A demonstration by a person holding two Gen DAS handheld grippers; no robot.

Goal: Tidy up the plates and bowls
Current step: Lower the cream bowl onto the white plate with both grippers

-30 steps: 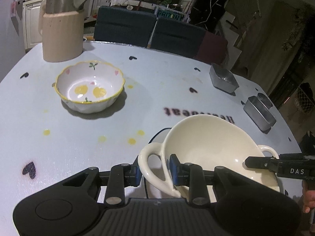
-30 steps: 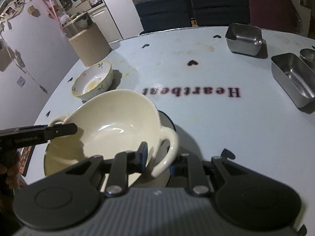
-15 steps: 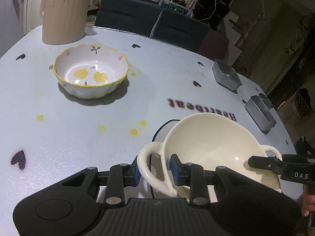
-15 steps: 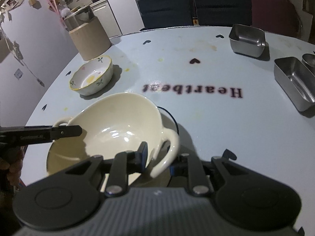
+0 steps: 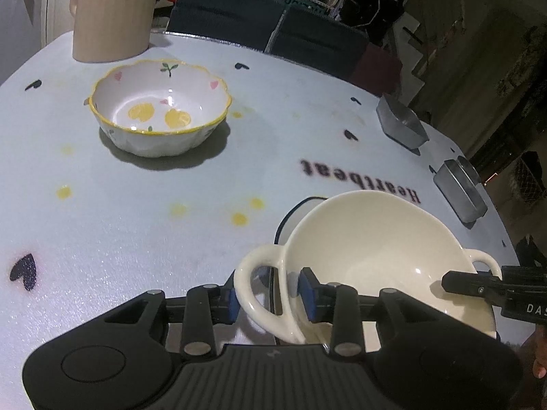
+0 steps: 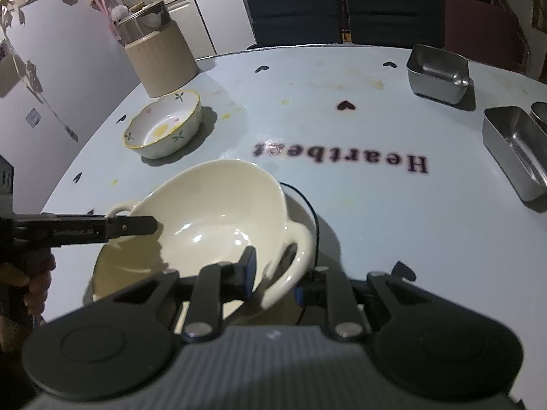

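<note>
A cream two-handled bowl [image 5: 369, 249] hangs tilted between both grippers, above a cream plate with a dark rim [image 6: 301, 212] on the table. My left gripper [image 5: 270, 299] is shut on the bowl's left handle and rim. My right gripper [image 6: 273, 276] is shut on the bowl's other handle [image 6: 294, 263]. The bowl also shows in the right wrist view [image 6: 212, 215]. A small scalloped bowl with yellow fruit print [image 5: 159, 106] stands apart on the table, far left; it also shows in the right wrist view [image 6: 164, 124].
A beige ribbed jug [image 5: 109, 13] stands behind the printed bowl. Three steel tins [image 6: 437, 71] [image 6: 516, 150] [image 6: 540, 111] sit along the right side of the round pale table [image 5: 136, 239]. Dark chairs [image 6: 342, 10] stand at the far edge.
Both grippers have carried the cream bowl forward and slightly left, toward the printed bowl, which looks closer and larger. Both grips are unchanged.
</note>
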